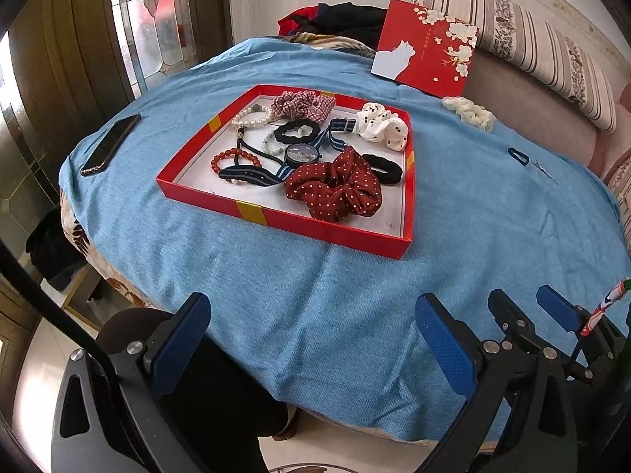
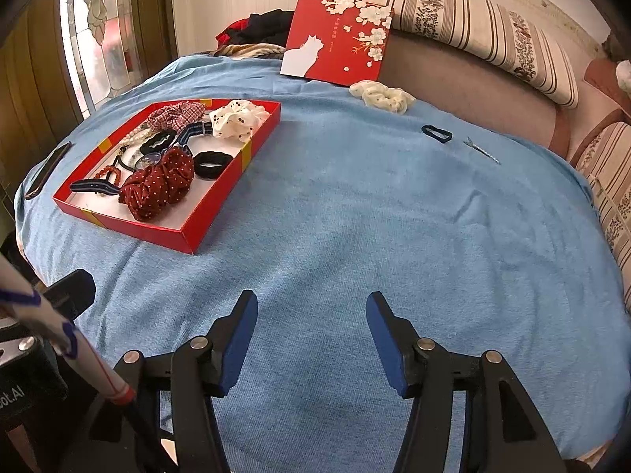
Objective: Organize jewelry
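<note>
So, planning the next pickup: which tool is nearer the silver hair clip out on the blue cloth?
Right. The right tool faces the hair clip; the left tool sits further left.

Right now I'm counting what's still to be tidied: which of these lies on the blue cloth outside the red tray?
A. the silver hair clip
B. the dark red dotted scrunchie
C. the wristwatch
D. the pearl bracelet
A: the silver hair clip lies on the blue cloth beside a small black hair tie, well to the right of the red tray, which holds the other three.
</note>
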Tool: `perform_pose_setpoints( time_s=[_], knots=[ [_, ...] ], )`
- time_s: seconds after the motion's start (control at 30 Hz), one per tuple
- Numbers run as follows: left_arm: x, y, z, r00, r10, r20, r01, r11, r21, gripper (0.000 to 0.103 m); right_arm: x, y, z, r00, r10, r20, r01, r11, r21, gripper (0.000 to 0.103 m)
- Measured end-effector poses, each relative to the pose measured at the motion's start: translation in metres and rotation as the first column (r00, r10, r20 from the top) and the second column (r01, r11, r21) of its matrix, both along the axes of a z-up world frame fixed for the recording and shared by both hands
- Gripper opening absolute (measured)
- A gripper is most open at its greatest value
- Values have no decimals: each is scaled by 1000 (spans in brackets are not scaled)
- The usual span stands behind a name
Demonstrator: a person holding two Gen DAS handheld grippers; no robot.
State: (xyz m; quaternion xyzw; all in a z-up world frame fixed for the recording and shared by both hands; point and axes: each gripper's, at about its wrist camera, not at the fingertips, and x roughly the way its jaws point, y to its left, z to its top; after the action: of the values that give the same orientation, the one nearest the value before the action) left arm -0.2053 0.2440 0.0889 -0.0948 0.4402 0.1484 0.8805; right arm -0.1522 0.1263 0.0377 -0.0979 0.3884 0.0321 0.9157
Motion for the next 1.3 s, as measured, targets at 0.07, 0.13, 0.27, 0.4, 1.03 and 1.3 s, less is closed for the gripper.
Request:
perform_pose_setpoints(
  time_s=[0.07,0.13,0.27,0.4,1.03,1.3],
  knots=[
    [0,0,-1,1000,1,-3,-1,1000,1,103,0,0,0,1000,0,-1,0,1000,-1,62],
    [1,1,-2,1000,2,-7,-2,1000,-1,103,1,-1,-1,1000,2,-3,-2,1000,-2,62],
    [3,3,-5,1000,8,-16,-8,1000,-8,103,1,0,-4,1000,4,-7,-4,1000,-7,62],
    [3,4,-6,1000,8,-18,-9,1000,-11,103,2,-1,-5,1000,3,-12,-4,1000,-9,62],
    [3,3,-11,999,7,-33,-8,1000,-18,103,2,1,-7,1000,5,-16,-5,1000,-11,65],
    [4,4,-14,999,7,-41,-8,1000,-19,103,2,3,-7,1000,6,-15,-7,1000,-15,65]
  ],
)
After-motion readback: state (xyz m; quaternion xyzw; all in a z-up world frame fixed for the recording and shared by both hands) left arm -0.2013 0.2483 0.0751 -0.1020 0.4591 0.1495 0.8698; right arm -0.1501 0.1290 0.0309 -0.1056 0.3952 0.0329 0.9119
